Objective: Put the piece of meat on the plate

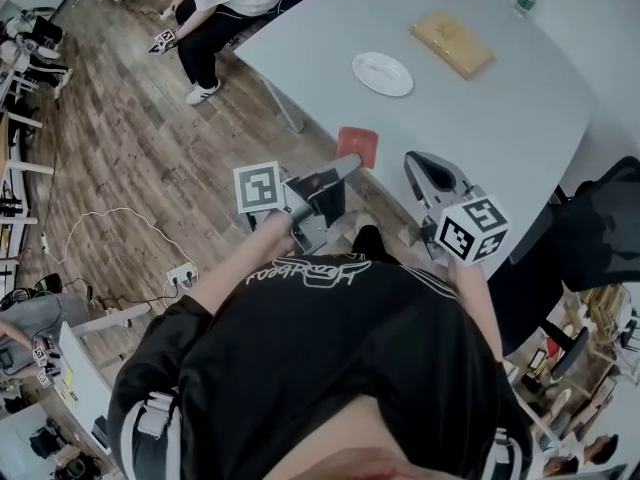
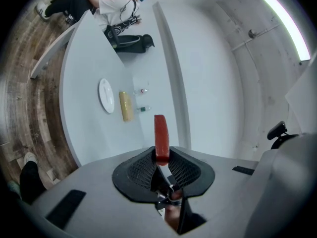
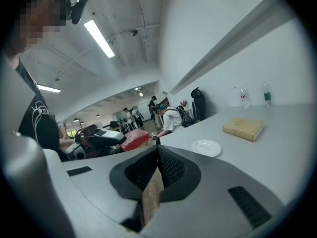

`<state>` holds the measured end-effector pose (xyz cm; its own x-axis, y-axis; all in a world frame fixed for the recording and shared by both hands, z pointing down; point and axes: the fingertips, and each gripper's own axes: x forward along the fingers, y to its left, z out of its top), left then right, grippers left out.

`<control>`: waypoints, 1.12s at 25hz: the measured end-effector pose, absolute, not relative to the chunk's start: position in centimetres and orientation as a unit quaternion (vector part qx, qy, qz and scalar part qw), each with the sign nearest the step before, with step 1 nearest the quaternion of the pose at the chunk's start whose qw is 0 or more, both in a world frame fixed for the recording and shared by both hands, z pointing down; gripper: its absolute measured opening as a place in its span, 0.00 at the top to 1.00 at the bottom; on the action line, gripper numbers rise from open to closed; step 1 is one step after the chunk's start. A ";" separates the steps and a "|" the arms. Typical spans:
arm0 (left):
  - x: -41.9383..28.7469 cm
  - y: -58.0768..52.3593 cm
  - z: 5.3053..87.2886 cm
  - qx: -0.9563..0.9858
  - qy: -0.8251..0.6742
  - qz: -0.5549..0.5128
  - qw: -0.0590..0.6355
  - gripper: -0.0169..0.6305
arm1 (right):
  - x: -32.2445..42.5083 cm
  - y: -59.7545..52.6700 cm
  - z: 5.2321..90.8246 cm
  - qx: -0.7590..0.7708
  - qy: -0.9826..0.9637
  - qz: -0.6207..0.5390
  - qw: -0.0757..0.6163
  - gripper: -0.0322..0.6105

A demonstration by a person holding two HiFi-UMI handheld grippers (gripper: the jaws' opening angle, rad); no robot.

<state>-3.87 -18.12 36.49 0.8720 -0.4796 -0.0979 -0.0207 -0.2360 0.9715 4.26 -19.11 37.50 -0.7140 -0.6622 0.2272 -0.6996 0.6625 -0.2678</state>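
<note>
Illegible shirt script point(image 1: 308, 271), meat point(image 2: 161, 133) between jaws

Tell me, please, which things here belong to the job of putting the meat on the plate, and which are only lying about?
For the job:
piece of meat, gripped in the left claw
white plate, bare, on the table

Just lying about:
tan book beside the plate
bottle at the table's far edge

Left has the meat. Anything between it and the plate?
Nothing visible. The meat, clamped in the left gripper's jaws, is at the table's near edge; only bare table lies between it and the plate. The board lies beside the plate, off that line.
</note>
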 end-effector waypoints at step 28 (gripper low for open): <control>-0.6 -32.5 40.4 0.727 -0.182 -0.197 0.632 0.85 | 7.2 -33.8 41.4 0.356 -0.907 0.212 0.079 0.94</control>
